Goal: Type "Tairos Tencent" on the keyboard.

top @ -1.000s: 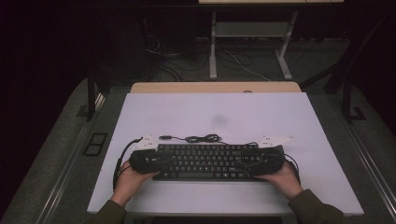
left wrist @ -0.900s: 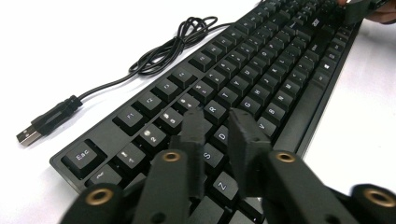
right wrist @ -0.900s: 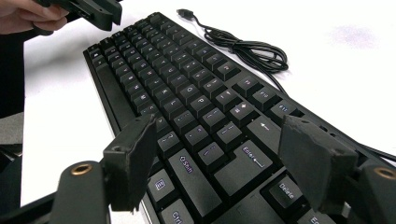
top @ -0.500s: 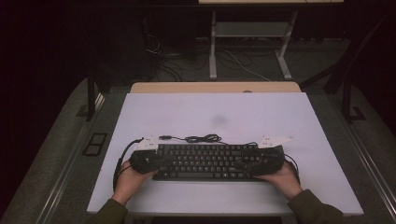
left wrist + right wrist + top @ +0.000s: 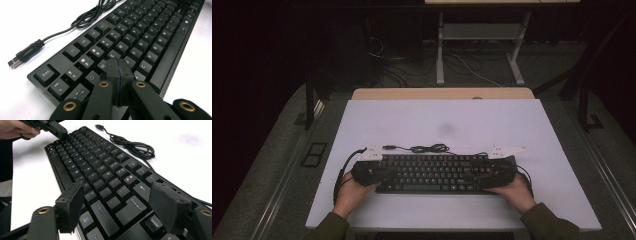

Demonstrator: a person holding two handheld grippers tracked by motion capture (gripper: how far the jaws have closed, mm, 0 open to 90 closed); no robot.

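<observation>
Nearby, keyboard [image 5: 432,173] along table [image 5: 412,120] front edge

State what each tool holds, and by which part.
Nothing. The left tool is shut empty above the keyboard; the right tool is open over it.

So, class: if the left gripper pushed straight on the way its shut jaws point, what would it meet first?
Probably the keyboard: the left gripper sits low over the letter keys, jaws shut. Whether it already touches them is unclear.

Dim room, white table [image 5: 532,130], grey floor [image 5: 272,165]
</observation>
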